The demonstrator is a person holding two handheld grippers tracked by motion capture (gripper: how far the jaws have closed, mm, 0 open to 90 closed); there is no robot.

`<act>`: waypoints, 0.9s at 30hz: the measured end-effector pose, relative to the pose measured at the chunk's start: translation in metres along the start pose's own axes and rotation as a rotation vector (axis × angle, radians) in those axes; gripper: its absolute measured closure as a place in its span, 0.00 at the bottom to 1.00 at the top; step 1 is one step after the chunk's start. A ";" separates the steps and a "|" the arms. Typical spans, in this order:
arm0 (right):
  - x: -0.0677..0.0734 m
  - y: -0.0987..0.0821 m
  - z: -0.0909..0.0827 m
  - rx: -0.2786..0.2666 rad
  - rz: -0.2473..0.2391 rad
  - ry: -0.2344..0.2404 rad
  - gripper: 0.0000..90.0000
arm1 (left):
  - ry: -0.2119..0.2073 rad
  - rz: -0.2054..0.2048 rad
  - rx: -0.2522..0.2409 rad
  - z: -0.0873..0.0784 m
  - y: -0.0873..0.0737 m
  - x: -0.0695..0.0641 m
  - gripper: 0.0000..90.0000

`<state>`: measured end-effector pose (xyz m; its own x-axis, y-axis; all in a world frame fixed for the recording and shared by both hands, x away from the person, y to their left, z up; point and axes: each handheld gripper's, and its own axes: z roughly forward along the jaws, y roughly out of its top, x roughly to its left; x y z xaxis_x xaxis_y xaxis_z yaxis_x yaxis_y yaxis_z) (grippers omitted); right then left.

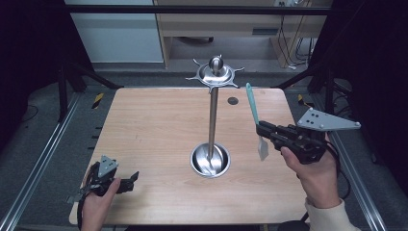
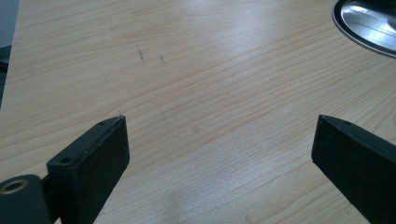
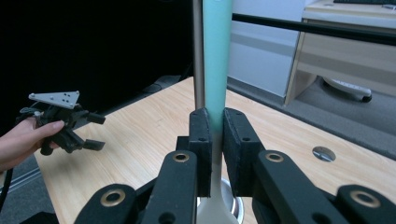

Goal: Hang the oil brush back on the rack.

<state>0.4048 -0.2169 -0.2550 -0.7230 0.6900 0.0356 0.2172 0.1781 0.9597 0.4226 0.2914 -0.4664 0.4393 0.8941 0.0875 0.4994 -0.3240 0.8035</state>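
Right gripper (image 3: 216, 135) jaws clamped on upright teal-handled spatula (image 3: 217, 60). Metal pole (image 3: 198, 51) just behind, at 11 o'clock. Left gripper (image 3: 88, 130) in hand (image 3: 23, 140) at 9 o'clock, over wooden table (image 3: 144, 135).

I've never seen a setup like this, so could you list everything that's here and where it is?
Table: one, light wood, centre of the high view.
Utensil stand: one, shiny steel; round base mid-table, upright pole, top ring of hooks, nothing hanging.
Spatula: one, teal handle, pale blade pointing down; held off the table, right of the stand.
Grommet: one, dark, round, far side of the tabletop.
Cabinet: one, light wood, on the floor beyond the table.
Left tongs: black, open, low over the near left corner, in the person's hand.
Right tongs: black, shut on the spatula's handle.
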 end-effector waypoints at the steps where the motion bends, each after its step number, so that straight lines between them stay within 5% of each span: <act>1: 0.000 0.000 0.000 0.000 0.000 0.000 0.91 | 0.000 0.000 0.000 0.000 0.000 0.000 0.04; 27: 0.005 0.005 0.014 0.066 -0.009 -0.008 0.91 | -0.003 0.004 0.003 0.000 0.000 -0.001 0.04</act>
<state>0.4116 -0.2032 -0.2540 -0.7198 0.6938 0.0250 0.2538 0.2295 0.9396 0.4225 0.2905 -0.4668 0.4431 0.8920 0.0890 0.5002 -0.3284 0.8012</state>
